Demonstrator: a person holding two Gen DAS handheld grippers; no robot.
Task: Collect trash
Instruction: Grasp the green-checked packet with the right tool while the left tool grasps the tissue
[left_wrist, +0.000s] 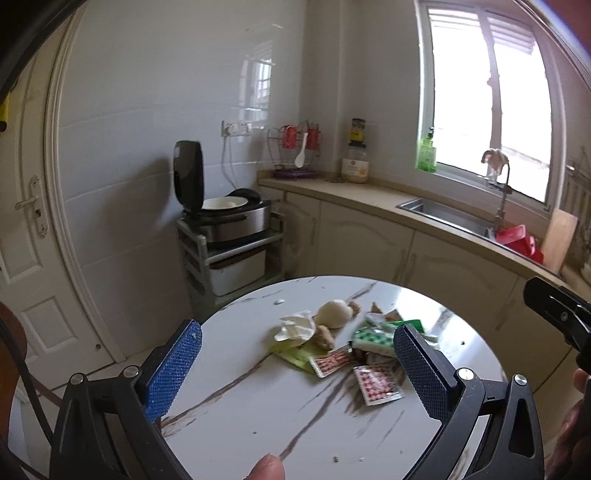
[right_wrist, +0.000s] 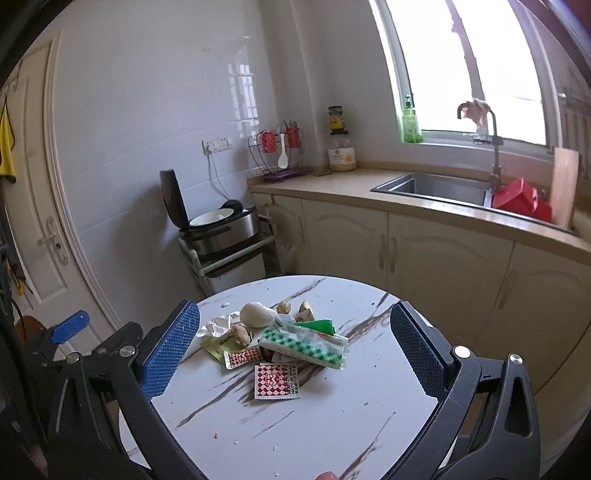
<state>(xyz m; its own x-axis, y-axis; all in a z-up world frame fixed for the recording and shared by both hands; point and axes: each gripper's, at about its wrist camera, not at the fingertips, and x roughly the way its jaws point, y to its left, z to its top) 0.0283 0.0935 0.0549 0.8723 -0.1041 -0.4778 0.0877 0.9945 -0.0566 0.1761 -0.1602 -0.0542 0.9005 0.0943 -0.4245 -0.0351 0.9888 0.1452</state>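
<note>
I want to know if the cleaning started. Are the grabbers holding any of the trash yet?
No, nothing is held. The left gripper and the right gripper are both open, fingers spread wide, above the trash pile on the round table.

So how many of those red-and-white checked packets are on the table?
2. A square packet lies nearest the camera at the front of the pile. A narrow packet lies to its upper left, beside the green-checked wrapper. More could be hidden underneath.
</note>
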